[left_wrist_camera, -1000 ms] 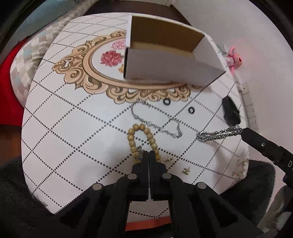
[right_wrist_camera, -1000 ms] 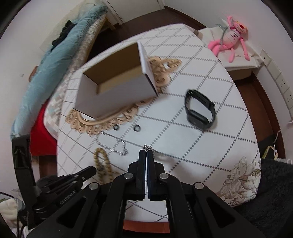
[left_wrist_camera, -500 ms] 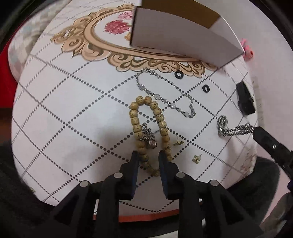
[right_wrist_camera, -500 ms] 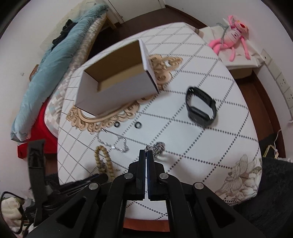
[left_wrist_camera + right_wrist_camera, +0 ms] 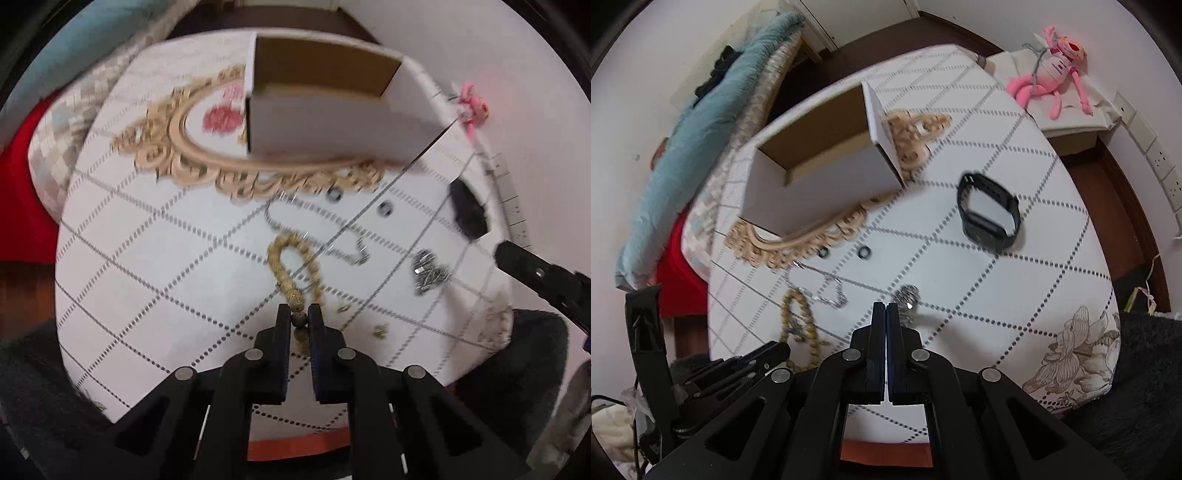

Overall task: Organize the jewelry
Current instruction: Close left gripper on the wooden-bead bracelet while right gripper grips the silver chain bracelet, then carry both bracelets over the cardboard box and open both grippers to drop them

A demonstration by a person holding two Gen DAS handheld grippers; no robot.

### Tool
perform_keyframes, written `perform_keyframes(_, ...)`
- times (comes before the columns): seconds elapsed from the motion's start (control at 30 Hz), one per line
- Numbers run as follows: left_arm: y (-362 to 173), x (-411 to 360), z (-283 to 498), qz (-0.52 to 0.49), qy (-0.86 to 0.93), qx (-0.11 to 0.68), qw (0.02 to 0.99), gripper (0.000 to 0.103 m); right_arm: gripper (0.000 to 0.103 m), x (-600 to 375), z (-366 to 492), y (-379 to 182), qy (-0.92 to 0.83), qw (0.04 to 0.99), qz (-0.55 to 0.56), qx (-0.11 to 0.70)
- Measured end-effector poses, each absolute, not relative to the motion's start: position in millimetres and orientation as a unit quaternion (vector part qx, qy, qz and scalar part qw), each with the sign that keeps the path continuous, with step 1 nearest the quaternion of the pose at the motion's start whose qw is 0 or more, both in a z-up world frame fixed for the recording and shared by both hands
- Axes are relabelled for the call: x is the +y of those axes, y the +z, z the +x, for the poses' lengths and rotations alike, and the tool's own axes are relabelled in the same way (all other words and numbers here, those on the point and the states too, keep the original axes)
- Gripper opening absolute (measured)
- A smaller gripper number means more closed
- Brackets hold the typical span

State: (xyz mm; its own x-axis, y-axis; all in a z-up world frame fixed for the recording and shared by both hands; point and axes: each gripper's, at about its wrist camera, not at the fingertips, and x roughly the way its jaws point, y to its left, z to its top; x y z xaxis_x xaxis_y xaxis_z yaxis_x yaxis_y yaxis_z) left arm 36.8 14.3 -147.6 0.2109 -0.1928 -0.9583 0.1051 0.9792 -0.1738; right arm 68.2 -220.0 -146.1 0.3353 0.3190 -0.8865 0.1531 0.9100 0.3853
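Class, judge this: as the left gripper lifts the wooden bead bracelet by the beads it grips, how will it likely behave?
The bead bracelet will probably sag into a dangling loop, being strung beads lying slack. Gripped by the left gripper on round beads, it might slip. It looks light.

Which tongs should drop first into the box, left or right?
Left, probably. The left tongs are closed on a bead of the wooden bead bracelet, facing the open box. The right tongs are shut beside the silver chain, apparently empty.

The left gripper (image 5: 299,318) is held low with its fingers narrowly parted around a bead; the right gripper (image 5: 887,314) is pressed fully closed.
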Motion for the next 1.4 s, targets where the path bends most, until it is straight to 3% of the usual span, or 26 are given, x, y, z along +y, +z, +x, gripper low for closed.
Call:
perform_keyframes(0.2, -105, 9, 53, -0.047, -0.113, 0.586, 0.801, 0.007, 0.0, -215, 85, -111, 0.073, 0.811, 0.191, 0.549)
perform_keyframes(0.37, -106, -3, 68, -0.032, -0.108, 0.576, 0.81, 0.007, 0.003, -218, 102, -150, 0.068, 0.759, 0.182, 0.621)
perform_keyframes(0.4, -110, -4, 69, -0.033, -0.107, 0.579, 0.807, 0.007, 0.014, -218, 103, -164, 0.055, 0.746, 0.174, 0.64)
perform_keyframes(0.43, -117, -4, 68, -0.034, -0.106, 0.584, 0.804, 0.007, 0.032, -219, 103, -174, 0.048, 0.74, 0.172, 0.648)
perform_keyframes(0.5, -126, -6, 67, -0.034, -0.103, 0.593, 0.798, 0.007, 0.044, -220, 99, -194, 0.031, 0.732, 0.162, 0.661)
perform_keyframes(0.6, -137, -8, 63, -0.035, -0.104, 0.604, 0.789, 0.007, 0.043, -219, 92, -215, 0.02, 0.721, 0.153, 0.675)
perform_keyframes(0.67, -142, -10, 61, -0.034, -0.105, 0.608, 0.786, 0.007, 0.031, -216, 86, -216, 0.021, 0.733, 0.138, 0.665)
perform_keyframes(0.7, -144, -10, 60, -0.036, -0.105, 0.61, 0.785, 0.007, 0.014, -215, 85, -215, 0.026, 0.735, 0.137, 0.664)
perform_keyframes(0.93, -126, -8, 60, -0.043, -0.112, 0.596, 0.794, 0.007, 0.012, -218, 75, -181, 0.04, 0.766, 0.156, 0.622)
perform_keyframes(1.4, -18, -10, 127, -0.104, -0.183, 0.526, 0.824, 0.007, 0.012, -212, 140, -46, 0.132, 0.815, 0.206, 0.525)
